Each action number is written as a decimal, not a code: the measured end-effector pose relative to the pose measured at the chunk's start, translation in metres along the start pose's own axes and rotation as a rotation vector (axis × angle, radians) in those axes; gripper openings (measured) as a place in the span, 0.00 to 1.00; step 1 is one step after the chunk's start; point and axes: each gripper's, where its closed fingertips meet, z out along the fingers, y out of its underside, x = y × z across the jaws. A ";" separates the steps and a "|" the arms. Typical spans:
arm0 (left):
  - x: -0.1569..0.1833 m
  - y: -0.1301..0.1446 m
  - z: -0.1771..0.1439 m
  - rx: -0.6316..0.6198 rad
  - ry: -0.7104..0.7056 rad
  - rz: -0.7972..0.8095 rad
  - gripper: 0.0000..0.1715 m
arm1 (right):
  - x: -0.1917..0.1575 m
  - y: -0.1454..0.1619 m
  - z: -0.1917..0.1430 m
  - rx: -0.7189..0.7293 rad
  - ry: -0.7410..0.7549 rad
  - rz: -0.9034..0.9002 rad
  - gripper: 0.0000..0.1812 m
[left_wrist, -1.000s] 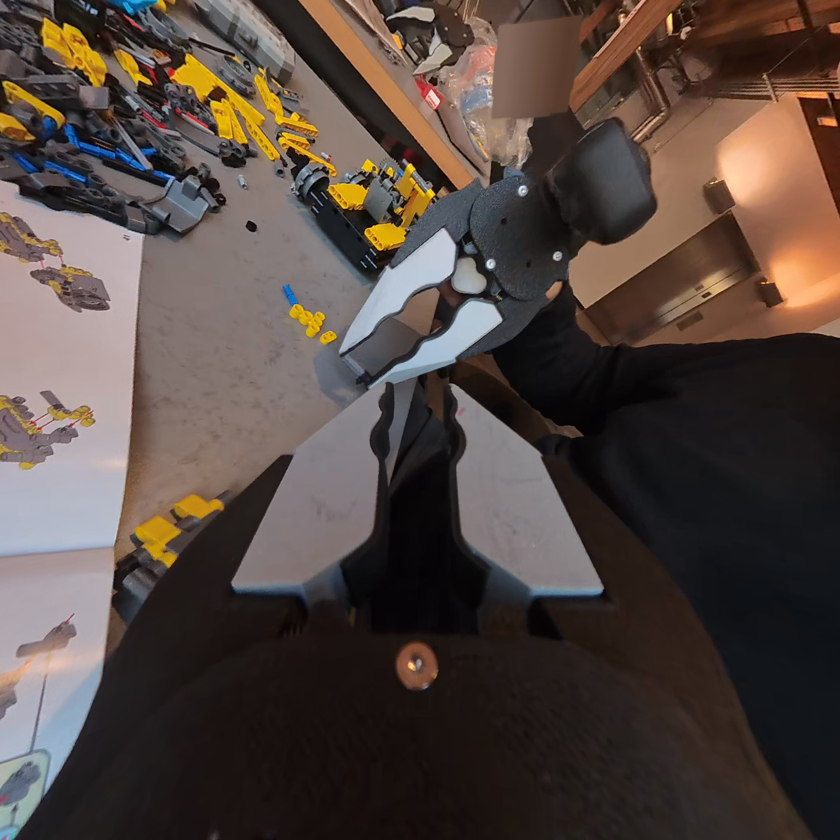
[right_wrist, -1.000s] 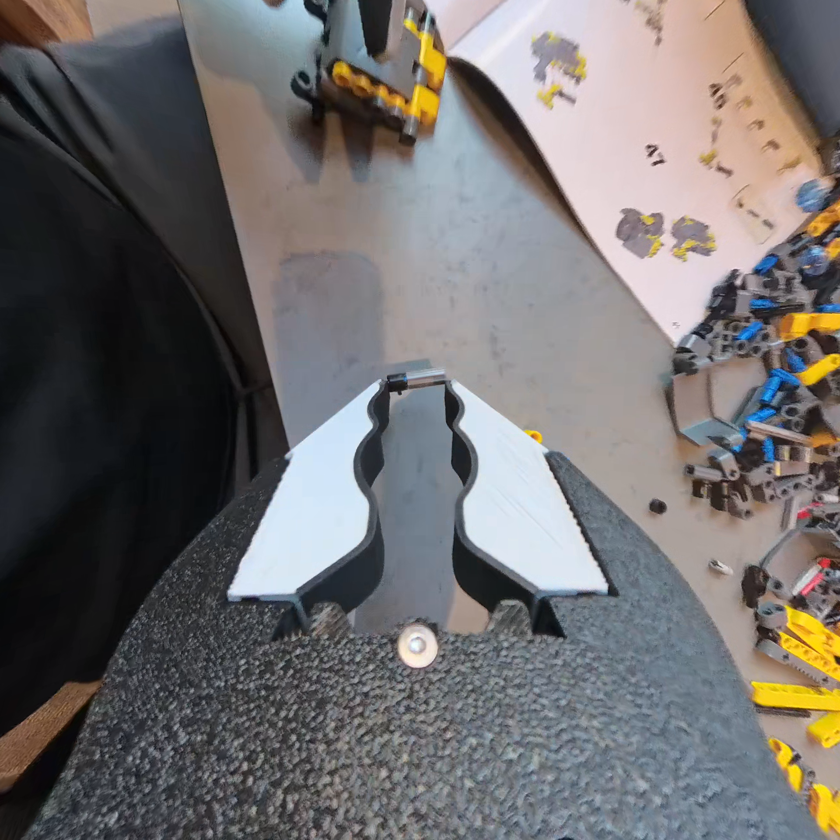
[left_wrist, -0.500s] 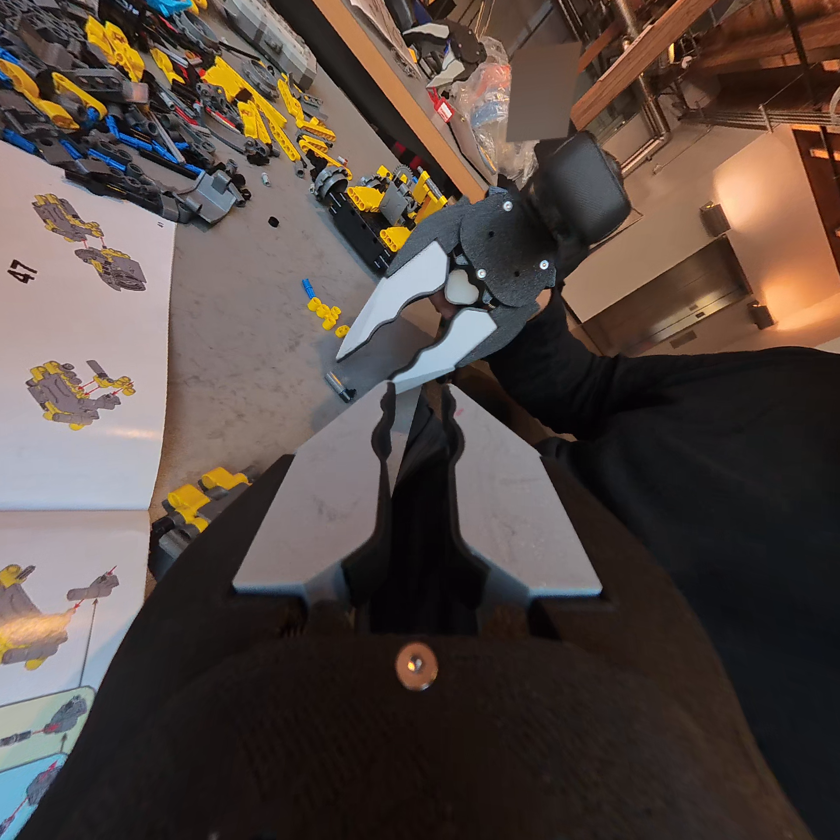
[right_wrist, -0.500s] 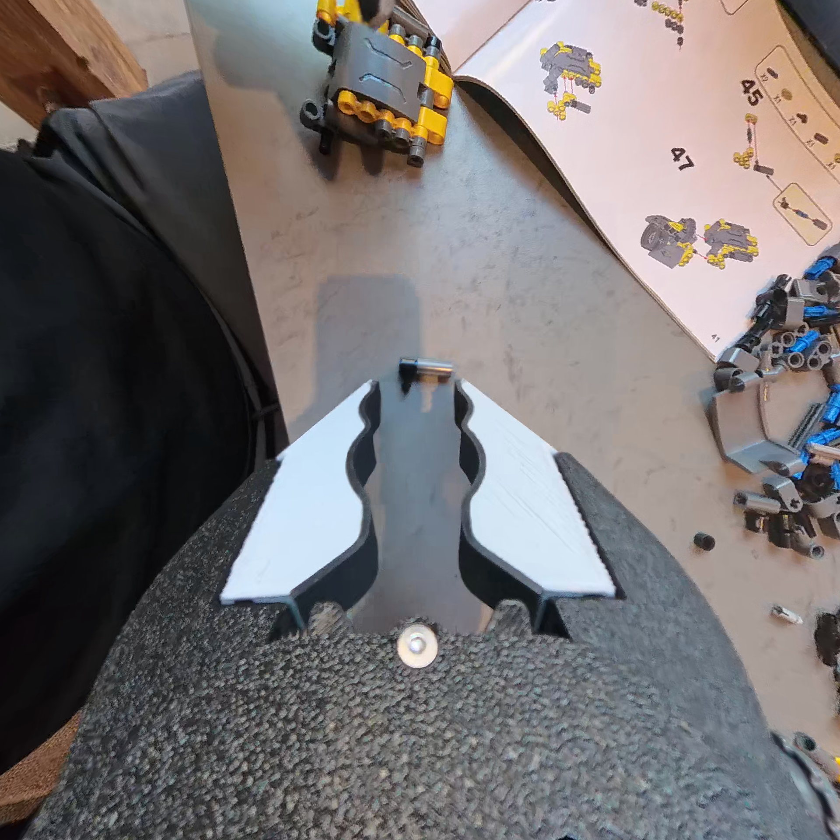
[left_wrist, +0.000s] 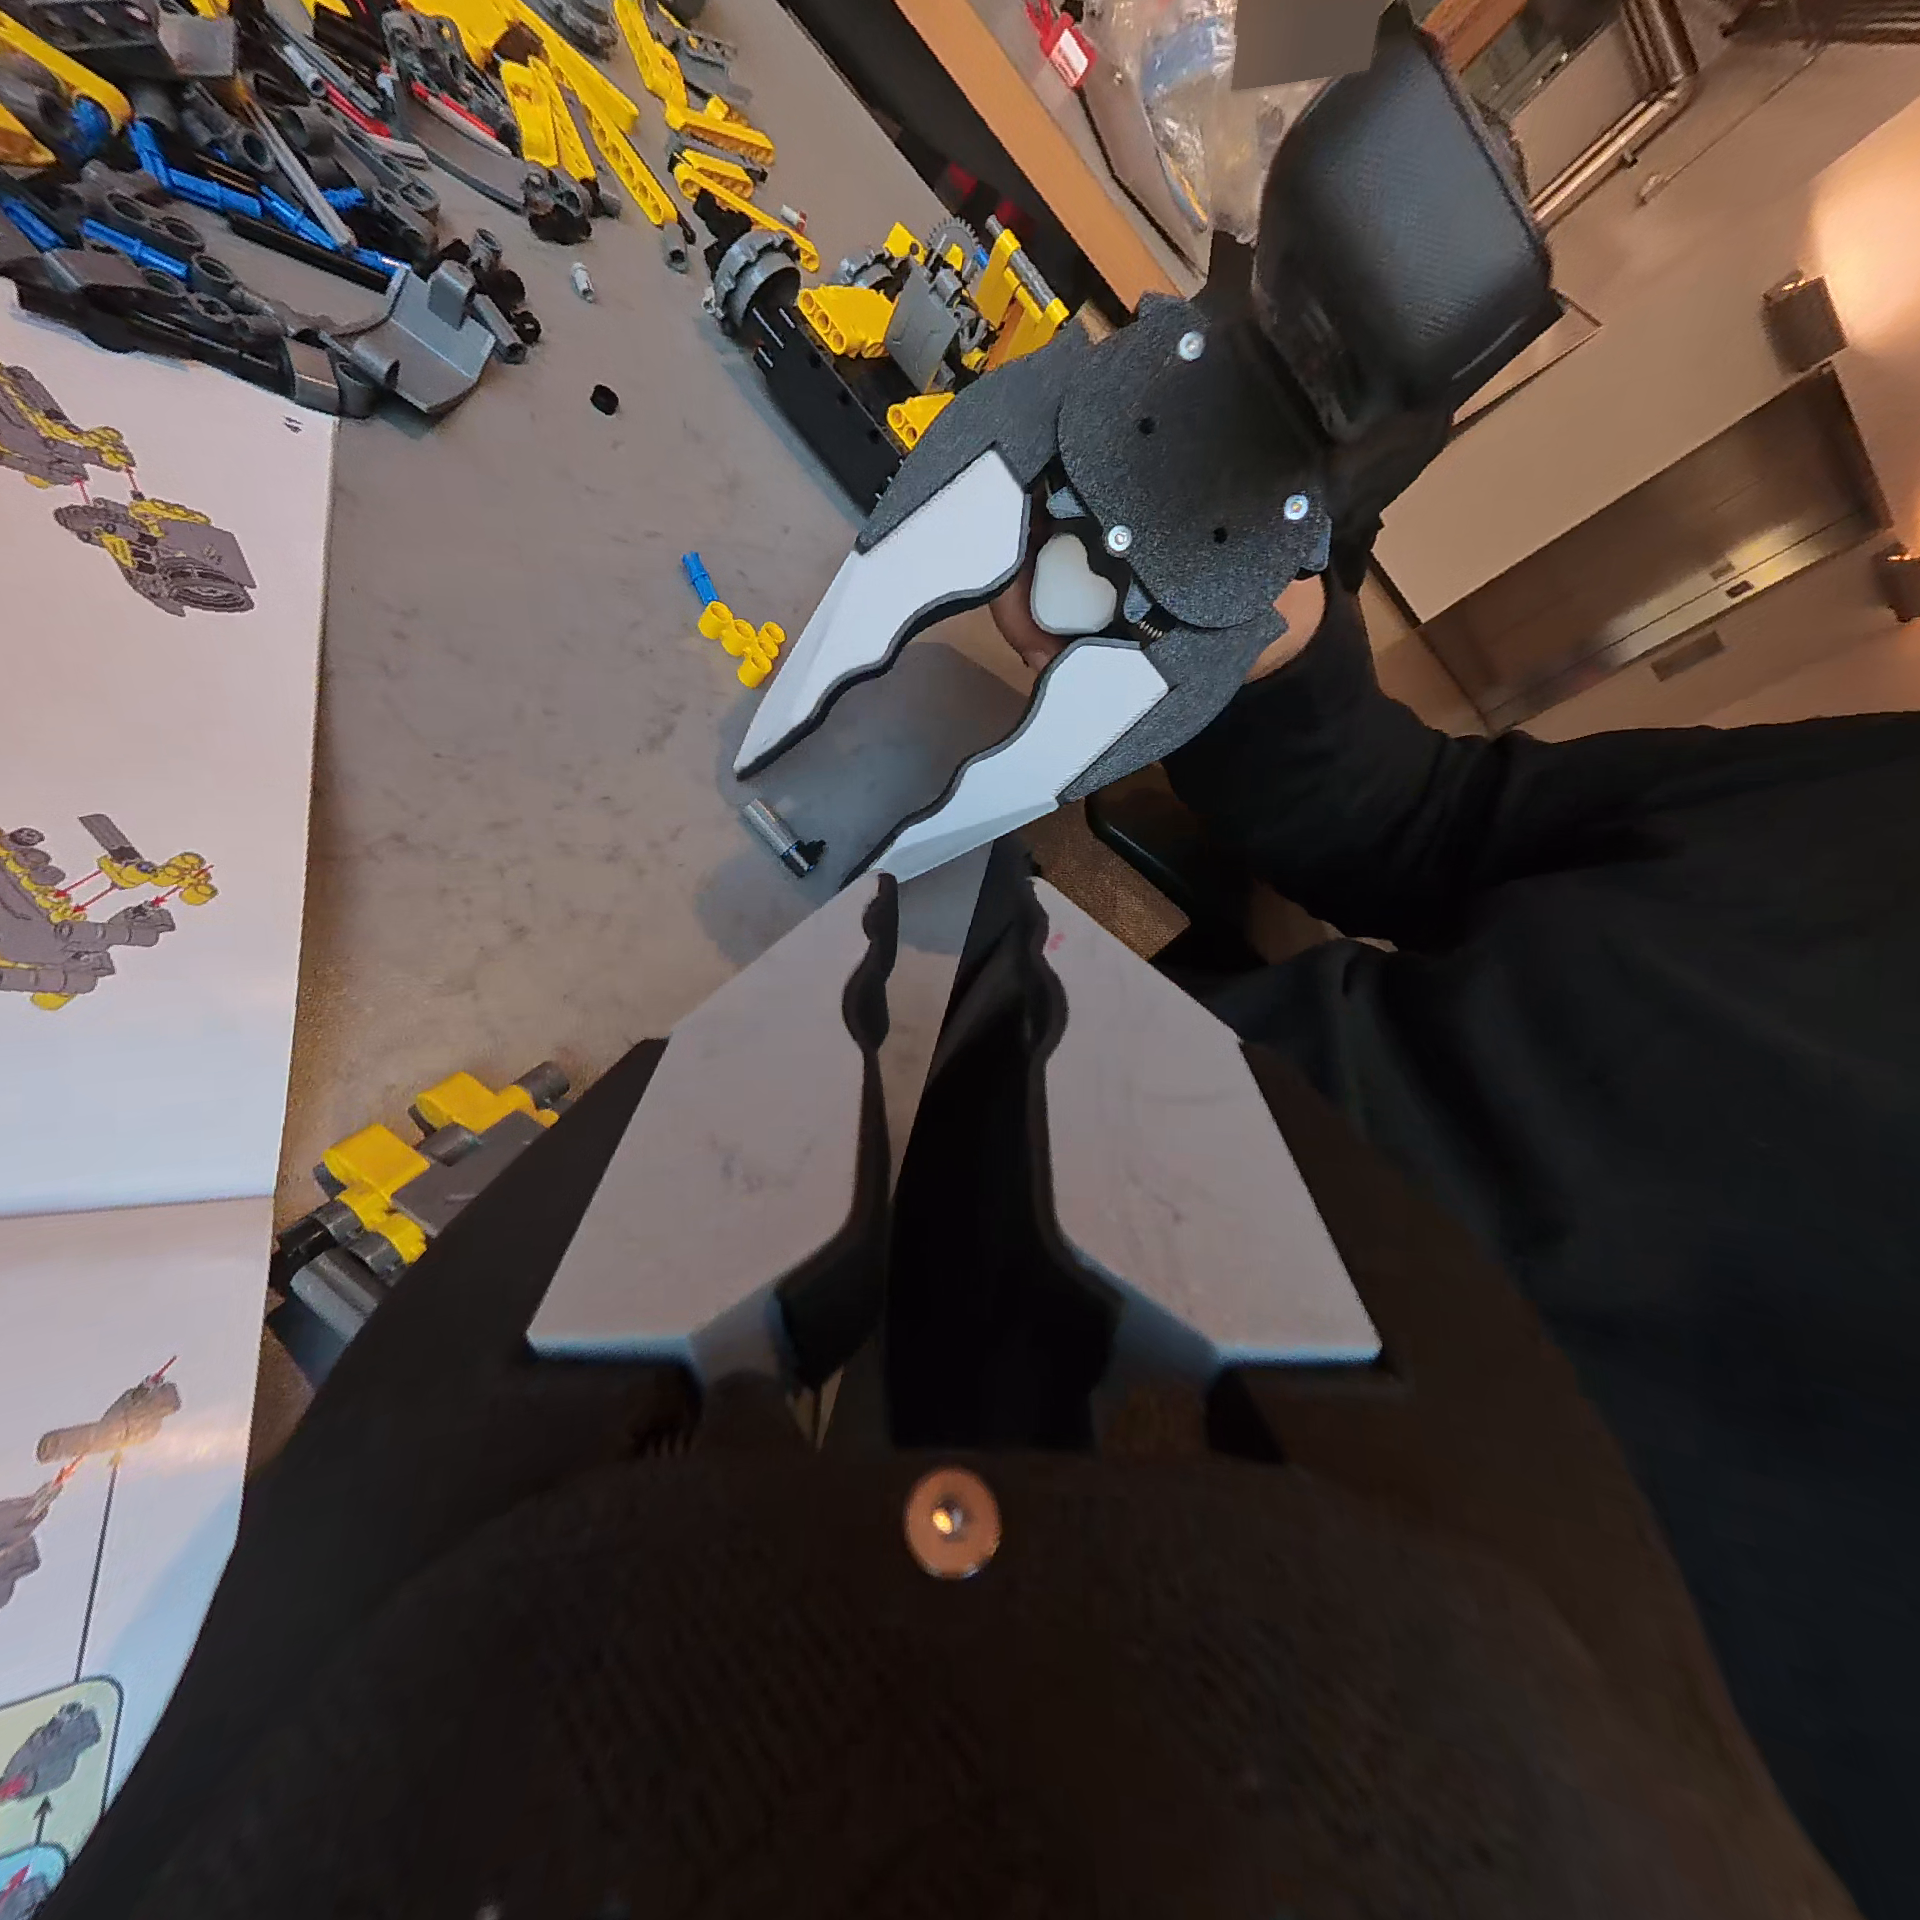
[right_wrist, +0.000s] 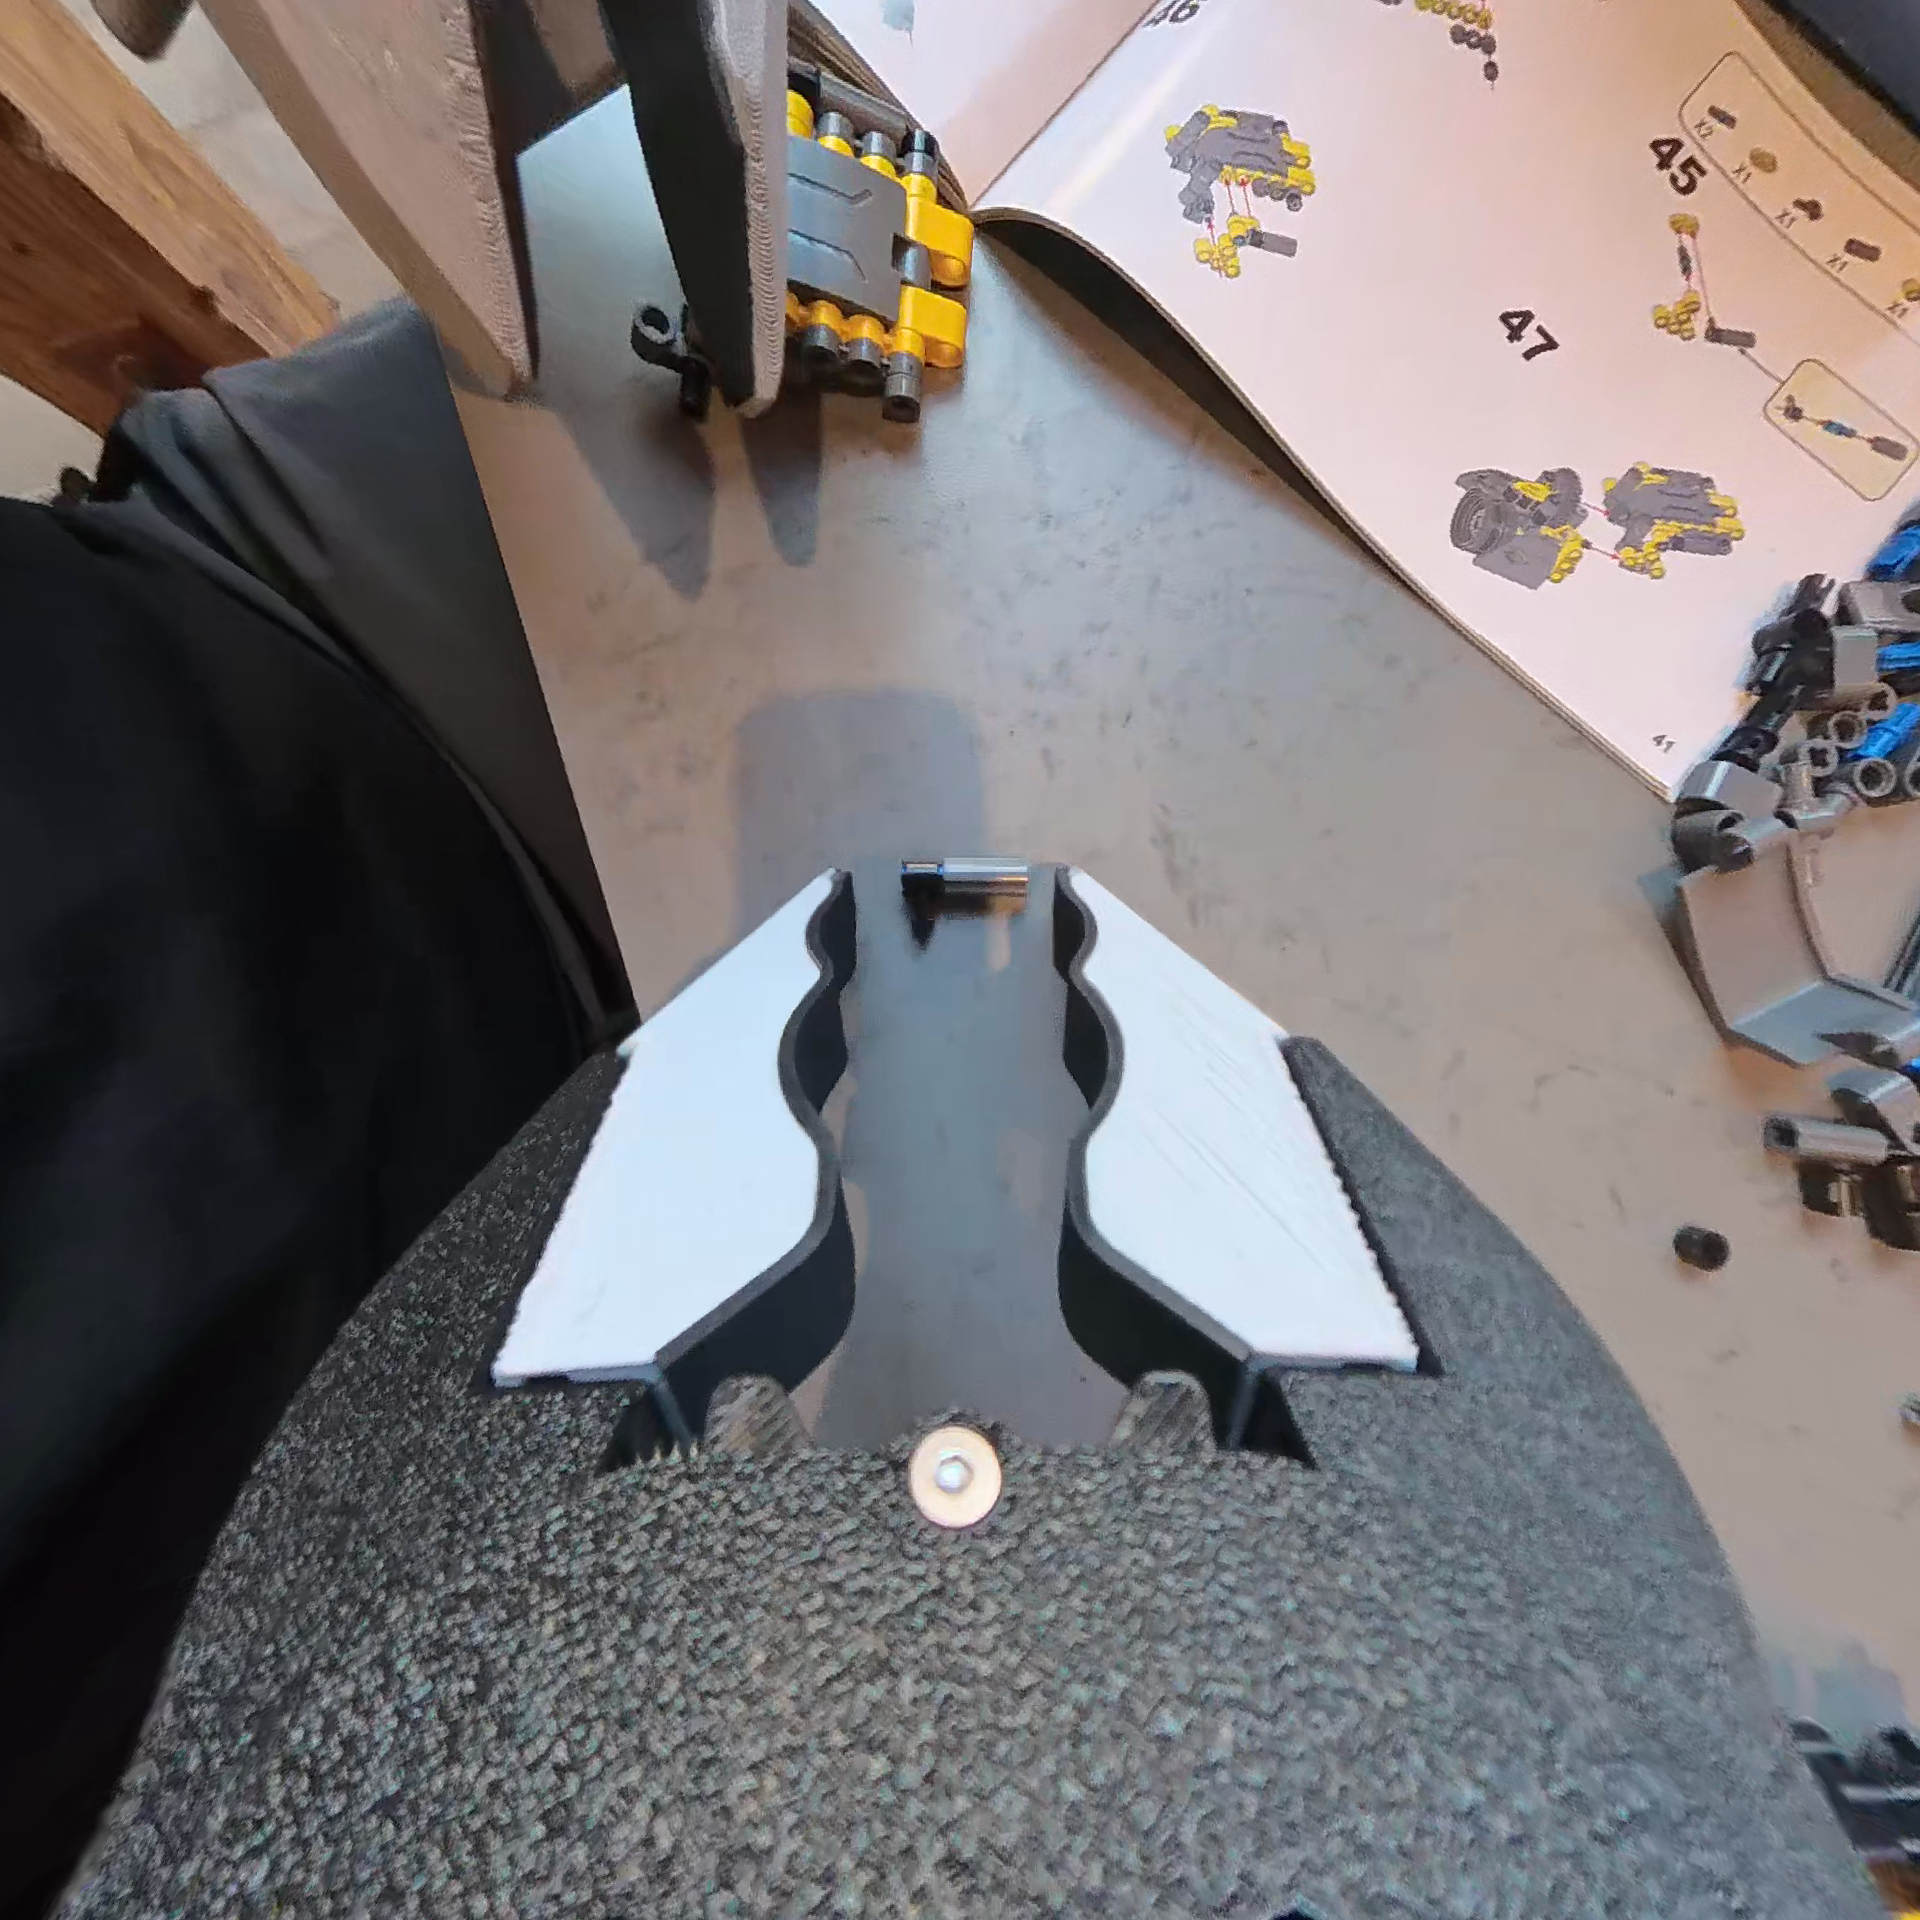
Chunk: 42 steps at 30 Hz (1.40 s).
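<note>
Through my left wrist view, my left gripper (left_wrist: 956, 914) hangs over the near edge of the grey tabletop (left_wrist: 499, 644), its fingers (left_wrist: 727, 1164) set with a narrow gap between the tips and nothing in it. Just ahead of those tips lies a small grey-and-black pin (left_wrist: 781, 834), flat on the tabletop. My right gripper (left_wrist: 805, 821) reaches in from the right, its white fingers spread wide, with the pin lying between their tips, close to the nearer one; I cannot tell whether that finger touches it. Beyond the pin sits a cluster of small yellow connectors with a blue peg (left_wrist: 732, 623), and further off a half-built yellow and black model (left_wrist: 894, 343). Left of the pin the open instruction booklet (left_wrist: 145, 790) lies flat, and a yellow and grey assembly (left_wrist: 416, 1174) rests near the booklet's edge, close beside my left finger. A heap of loose yellow, blue and grey parts (left_wrist: 291, 177) covers the tabletop far beyond the pin.

Through my right wrist view, my right gripper (right_wrist: 961, 883) has its fingers (right_wrist: 1205, 1164) held wide open, and the pin (right_wrist: 964, 883) lies crosswise on the tabletop (right_wrist: 1143, 675) between the two tips, free of both. Well beyond the pin, my left gripper's fingers (right_wrist: 717, 208) stand beside the yellow and grey assembly (right_wrist: 862, 249), partly hiding it. Right of the pin lie the booklet (right_wrist: 1403, 312) and loose grey and blue parts (right_wrist: 1808, 831).
</note>
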 end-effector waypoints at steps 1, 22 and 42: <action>-0.001 0.000 -0.001 0.002 -0.002 -0.001 0.11 | -0.001 -0.001 0.001 0.008 -0.010 0.017 0.19; -0.016 0.011 0.001 -0.034 -0.057 0.000 0.11 | 0.027 0.045 -0.050 0.007 0.155 0.083 0.13; -0.013 0.025 0.014 -0.153 -0.132 0.132 0.11 | 0.017 0.037 -0.021 0.027 0.010 0.139 0.03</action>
